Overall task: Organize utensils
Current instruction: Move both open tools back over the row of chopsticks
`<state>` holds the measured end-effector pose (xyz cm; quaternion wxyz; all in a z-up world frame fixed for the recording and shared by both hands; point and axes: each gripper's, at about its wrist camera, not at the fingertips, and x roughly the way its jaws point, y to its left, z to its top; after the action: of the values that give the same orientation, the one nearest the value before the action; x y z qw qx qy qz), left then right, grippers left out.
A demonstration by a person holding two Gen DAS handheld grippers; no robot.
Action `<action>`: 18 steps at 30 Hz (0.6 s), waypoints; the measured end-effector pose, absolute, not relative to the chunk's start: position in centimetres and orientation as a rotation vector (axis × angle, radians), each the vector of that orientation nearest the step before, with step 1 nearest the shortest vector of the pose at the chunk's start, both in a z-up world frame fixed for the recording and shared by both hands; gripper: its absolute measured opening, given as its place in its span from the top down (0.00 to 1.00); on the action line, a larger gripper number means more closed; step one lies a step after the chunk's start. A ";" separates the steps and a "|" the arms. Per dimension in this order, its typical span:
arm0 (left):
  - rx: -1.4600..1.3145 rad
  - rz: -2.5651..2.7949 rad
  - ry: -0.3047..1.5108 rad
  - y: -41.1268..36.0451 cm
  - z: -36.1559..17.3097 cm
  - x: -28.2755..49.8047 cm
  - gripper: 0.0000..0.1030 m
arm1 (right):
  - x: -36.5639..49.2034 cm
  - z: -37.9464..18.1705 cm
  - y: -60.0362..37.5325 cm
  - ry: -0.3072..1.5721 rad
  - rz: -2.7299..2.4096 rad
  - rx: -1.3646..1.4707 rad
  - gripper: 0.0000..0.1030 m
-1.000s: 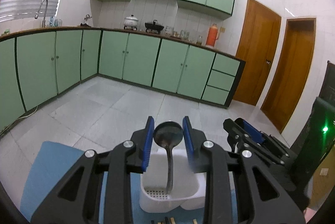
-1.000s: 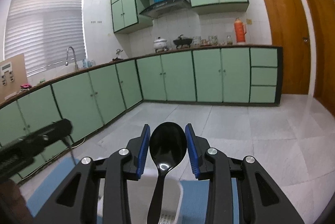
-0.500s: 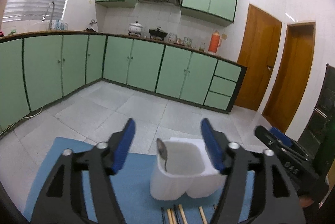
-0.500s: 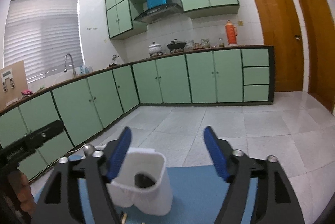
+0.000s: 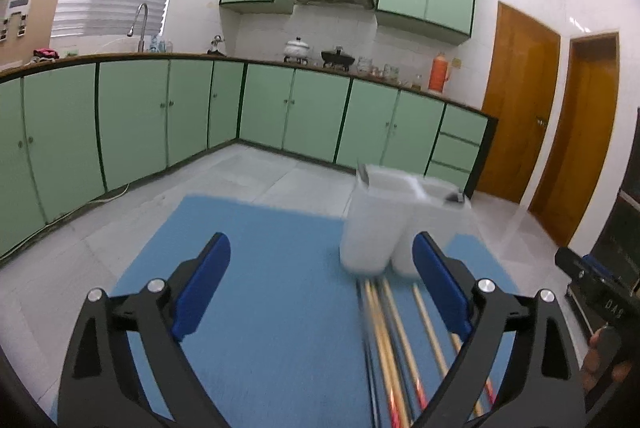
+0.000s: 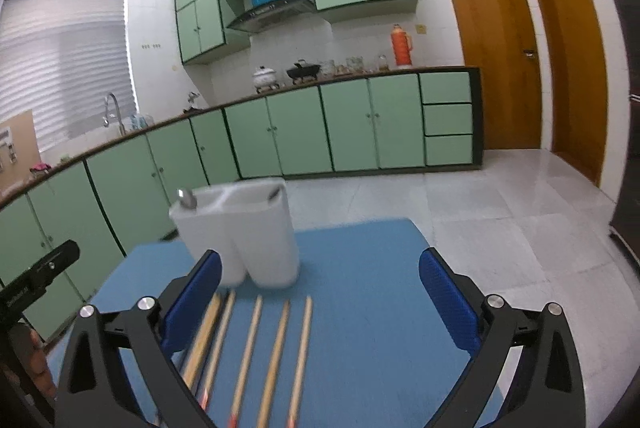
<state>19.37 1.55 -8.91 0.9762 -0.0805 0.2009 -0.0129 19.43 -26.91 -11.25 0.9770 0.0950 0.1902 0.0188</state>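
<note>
A white two-compartment utensil holder stands on a blue mat. A metal spoon stands in one compartment and a black spoon in the other. Several wooden chopsticks lie on the mat in front of the holder. My left gripper is open and empty, low over the mat, left of the holder. My right gripper is open and empty above the chopsticks.
The mat lies on a white tiled surface. Green kitchen cabinets run along the back and left. Wooden doors stand at the right. The other gripper shows at the right edge of the left wrist view.
Both grippers let go of their spoons, which now stand in the holder, then opened wide and drew back and down toward the mat. The chopsticks came into view.
</note>
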 end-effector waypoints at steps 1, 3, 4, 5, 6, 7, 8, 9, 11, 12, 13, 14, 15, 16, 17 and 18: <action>-0.145 -0.020 0.413 1.4 -9.3 18.6 0.13 | 18.4 -11.6 -26.8 0.392 0.027 0.187 0.06; -0.111 -0.015 0.438 0.9 -10.4 16.8 0.13 | 16.8 -12.3 -26.5 0.408 0.014 0.180 0.08; -0.105 -0.012 0.449 0.8 -10.7 16.1 0.13 | 15.7 -12.7 -26.3 0.422 -0.002 0.175 0.11; -0.100 -0.008 0.454 0.7 -11.0 15.6 0.13 | 15.1 -13.0 -26.2 0.433 -0.004 0.178 0.13; -0.096 -0.005 0.458 0.7 -11.3 14.8 0.13 | 14.3 -13.5 -26.3 0.446 -0.003 0.182 0.14; -0.091 -0.003 0.463 0.6 -11.6 14.2 0.13 | 13.5 -14.1 -26.1 0.461 -0.007 0.184 0.18; -0.085 -0.003 0.470 0.5 -12.0 13.6 0.13 | 12.7 -14.6 -25.9 0.468 -0.013 0.181 0.25; -0.080 -0.001 0.475 0.3 -12.3 13.3 0.13 | 12.3 -14.9 -25.7 0.474 -0.019 0.176 0.29; -0.078 -0.001 0.494 0.2 -12.8 12.6 0.14 | 11.2 -15.8 -25.3 0.509 -0.023 0.165 0.40; -0.082 -0.003 0.501 0.2 -13.1 12.1 0.14 | 10.8 -16.4 -25.1 0.535 -0.015 0.159 0.42; -0.084 -0.003 0.508 0.2 -13.2 11.9 0.17 | 10.5 -16.8 -24.9 0.555 -0.008 0.152 0.47; -0.079 -0.005 0.524 0.1 -13.5 11.5 0.19 | 10.2 -17.3 -24.7 0.578 0.003 0.146 0.52; -0.075 -0.007 0.533 -0.1 -13.7 11.4 0.19 | 9.8 -17.8 -24.5 0.596 0.015 0.144 0.54; -0.070 -0.010 0.543 0.0 -13.9 11.3 0.20 | 9.5 -18.1 -24.4 0.613 0.028 0.149 0.57; -0.066 -0.012 0.552 0.0 -14.1 11.1 0.21 | 9.4 -18.2 -24.4 0.619 0.033 0.152 0.59; -0.066 -0.013 0.556 0.0 -14.2 11.0 0.21 | 9.3 -18.2 -24.4 0.623 0.036 0.155 0.59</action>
<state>11.03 -0.02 -14.24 0.9610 -0.0326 0.2744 -0.0062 9.32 -24.36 -18.20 0.9487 0.0762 0.3062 0.0177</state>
